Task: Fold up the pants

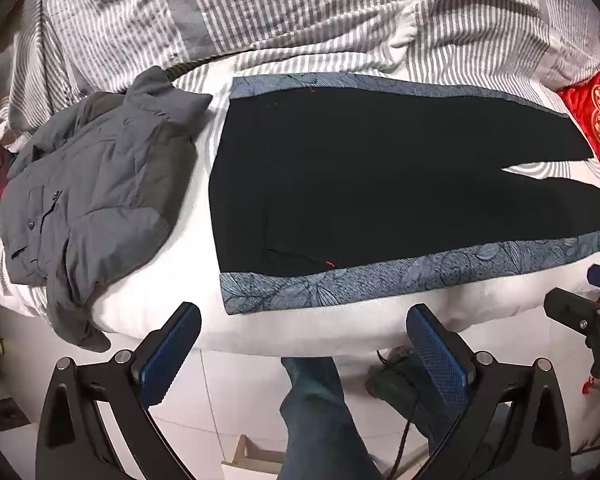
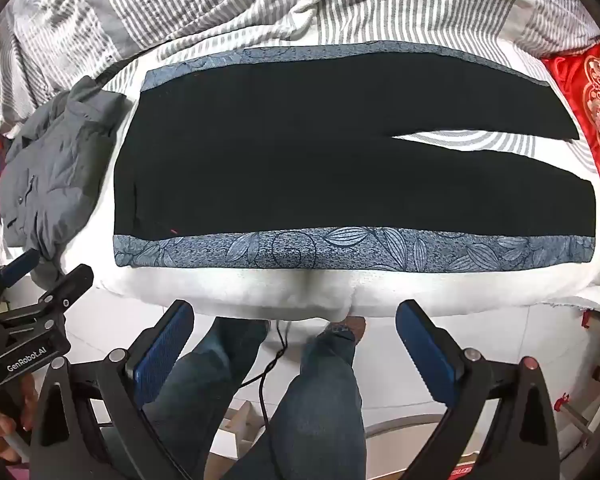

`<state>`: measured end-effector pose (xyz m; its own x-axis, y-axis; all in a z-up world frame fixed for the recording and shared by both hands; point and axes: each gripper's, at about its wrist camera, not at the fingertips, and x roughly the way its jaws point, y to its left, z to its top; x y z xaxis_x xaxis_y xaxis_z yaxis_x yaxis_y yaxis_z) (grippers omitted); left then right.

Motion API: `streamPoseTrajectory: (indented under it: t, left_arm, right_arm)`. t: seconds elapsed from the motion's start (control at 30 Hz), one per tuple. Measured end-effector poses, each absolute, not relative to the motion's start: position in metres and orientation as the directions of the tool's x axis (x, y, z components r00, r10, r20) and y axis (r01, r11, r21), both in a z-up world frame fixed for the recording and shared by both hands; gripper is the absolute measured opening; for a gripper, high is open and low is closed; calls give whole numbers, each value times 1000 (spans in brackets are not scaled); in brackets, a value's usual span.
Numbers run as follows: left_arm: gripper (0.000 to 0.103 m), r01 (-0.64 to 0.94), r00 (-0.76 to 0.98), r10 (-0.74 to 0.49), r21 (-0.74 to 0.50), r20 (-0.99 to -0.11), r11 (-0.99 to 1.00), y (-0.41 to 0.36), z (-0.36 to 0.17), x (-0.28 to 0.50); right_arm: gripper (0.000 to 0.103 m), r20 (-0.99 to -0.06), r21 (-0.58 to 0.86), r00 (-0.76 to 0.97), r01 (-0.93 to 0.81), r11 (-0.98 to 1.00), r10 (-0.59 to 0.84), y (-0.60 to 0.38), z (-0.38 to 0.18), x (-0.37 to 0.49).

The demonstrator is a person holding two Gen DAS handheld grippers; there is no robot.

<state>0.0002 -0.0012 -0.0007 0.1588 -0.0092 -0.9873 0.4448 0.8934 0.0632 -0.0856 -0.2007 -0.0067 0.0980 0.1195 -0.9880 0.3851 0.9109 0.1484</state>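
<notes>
Nearest, left tool [image 1: 302,332] and right tool [image 2: 294,328], both spread wide, empty, above the bed edge. Black pants with blue leaf-patterned side bands [image 2: 300,168] flat on the white-and-grey striped bed [image 2: 240,292], unfolded. Likely next: gripping the near band, folding leg over leg.

Red cushion [image 1: 596,128] cut off rightward

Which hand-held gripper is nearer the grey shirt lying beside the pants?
Left. The left hand-held gripper hangs open off the bed edge, closer to the grey shirt. The right hand-held gripper, also open, sits further along the pants, toward the legs.
</notes>
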Motion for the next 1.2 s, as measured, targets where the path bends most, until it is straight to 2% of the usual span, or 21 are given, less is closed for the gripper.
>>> streamPoseTrajectory:
  t: [0.7, 1.2]
  left_arm:
    - [103, 452, 228, -35, 73, -973, 889, -17, 28, -17]
    - [103, 453, 223, -38, 69, -974, 889, -17, 28, -17]
  right_arm:
    - [101, -986, 134, 140, 363, 922, 88, -219, 12, -87]
    - [101, -986, 124, 147, 355, 927, 76, -213, 15, -88]
